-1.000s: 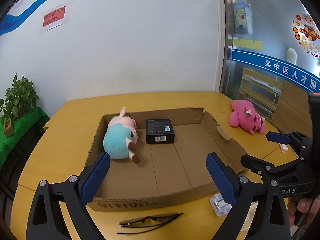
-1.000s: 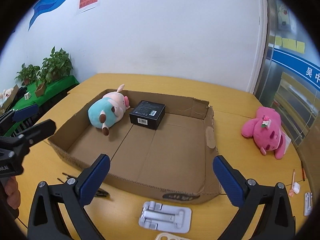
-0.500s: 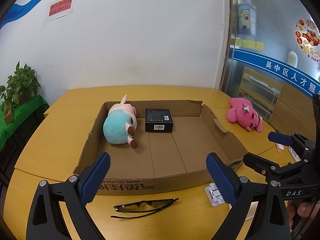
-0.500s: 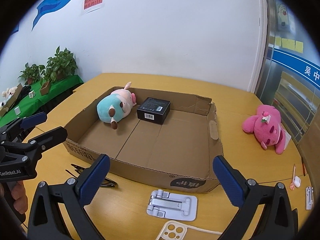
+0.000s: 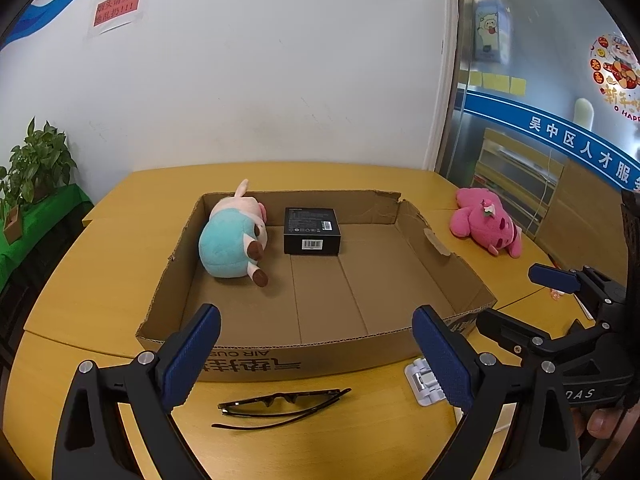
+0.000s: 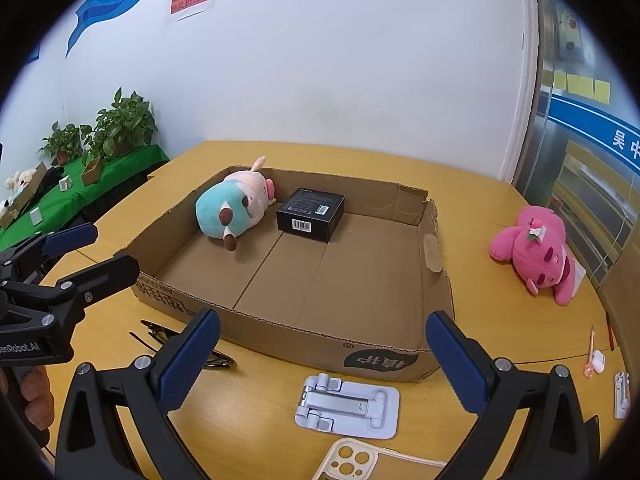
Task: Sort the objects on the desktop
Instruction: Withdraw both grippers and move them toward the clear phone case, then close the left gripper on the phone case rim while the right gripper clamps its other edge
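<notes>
Hovering spread and empty, left gripper (image 5: 316, 354) frames the glasses (image 5: 280, 402) just below its fingers; right gripper (image 6: 322, 354) (equally spread) sits above the phone stand (image 6: 348, 406).

Each claw is a matte black plastic frame whose two arms end in dark blue, finely dimpled pads. Silver round screws sit at the joints. The left claw (image 5: 316, 354) fills the lower frame; its side, at left of the right wrist view, reads "enRobot.AI". The right claw (image 6: 322, 356) shows "DAS" in white.
</notes>
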`<state>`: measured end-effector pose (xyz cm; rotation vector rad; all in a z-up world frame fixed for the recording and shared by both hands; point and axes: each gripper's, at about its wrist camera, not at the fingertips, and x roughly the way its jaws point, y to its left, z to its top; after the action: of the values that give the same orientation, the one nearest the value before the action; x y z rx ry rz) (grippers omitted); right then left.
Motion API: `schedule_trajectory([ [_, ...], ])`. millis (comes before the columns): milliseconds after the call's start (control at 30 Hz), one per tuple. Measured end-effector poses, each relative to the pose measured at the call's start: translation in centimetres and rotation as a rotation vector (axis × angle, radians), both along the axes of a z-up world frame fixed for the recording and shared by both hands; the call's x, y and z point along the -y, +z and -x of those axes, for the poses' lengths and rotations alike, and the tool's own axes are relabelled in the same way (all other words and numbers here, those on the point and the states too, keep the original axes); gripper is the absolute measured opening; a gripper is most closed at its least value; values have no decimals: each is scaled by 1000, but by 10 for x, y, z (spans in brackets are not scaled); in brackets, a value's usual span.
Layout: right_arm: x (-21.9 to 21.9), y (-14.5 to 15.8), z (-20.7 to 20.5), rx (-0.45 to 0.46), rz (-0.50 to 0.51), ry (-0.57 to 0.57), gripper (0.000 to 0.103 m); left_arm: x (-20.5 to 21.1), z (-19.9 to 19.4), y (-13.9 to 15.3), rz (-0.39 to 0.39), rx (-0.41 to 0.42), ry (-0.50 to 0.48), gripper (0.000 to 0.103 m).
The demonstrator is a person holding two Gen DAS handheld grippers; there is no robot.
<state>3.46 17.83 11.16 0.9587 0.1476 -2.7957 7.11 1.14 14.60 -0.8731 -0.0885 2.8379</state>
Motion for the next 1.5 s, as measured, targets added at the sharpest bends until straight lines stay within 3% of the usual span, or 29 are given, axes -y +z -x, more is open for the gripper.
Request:
schedule_trajectory([
  [267, -48, -22, -28, 33, 33, -32, 102, -17, -1, -22, -50, 79, -85, 98],
  [567, -147, -123, -74, 307, 82, -224, 102, -95, -4, -91, -101, 311, -329, 98],
  [700, -157, -137, -81, 316, 93, -256, 100, -128, -1, -123, -136, 426, -396, 97],
  [800, -155, -139, -82, 298, 97, -236, 93, -148, 1, -145, -98, 481, -393, 96],
  [833, -152, -140, -81, 299, 87, -227, 86, -154, 3, -152, -87, 499, -388, 87],
  [1000, -149, -153, -73, 350, 88, -214, 55, -167, 3, -157, -80, 485, -400, 69],
  [1067, -145, -153, -75, 342, 78, -211, 54, -172, 2, -158, -53, 475, -400, 63],
  [1100, -143, -153, -76, 339, 79, -202, 50, -173, 1, -158, -36, 473, -401, 45],
  [1133, -141, -153, -76, 338, 84, -189, 47, -174, 1, -160, -25, 480, -408, 17],
  [1267, -127, -152, -74, 344, 86, -142, 46, -160, 1, -163, 21, 482, -365, 10],
  [1333, -123, -151, -75, 344, 106, -112, 34, -144, -3, -162, 20, 492, -349, 9],
  [1500, -121, -144, -77, 321, 113, -116, 32, -106, -16, -162, 14, 506, -296, 5],
])
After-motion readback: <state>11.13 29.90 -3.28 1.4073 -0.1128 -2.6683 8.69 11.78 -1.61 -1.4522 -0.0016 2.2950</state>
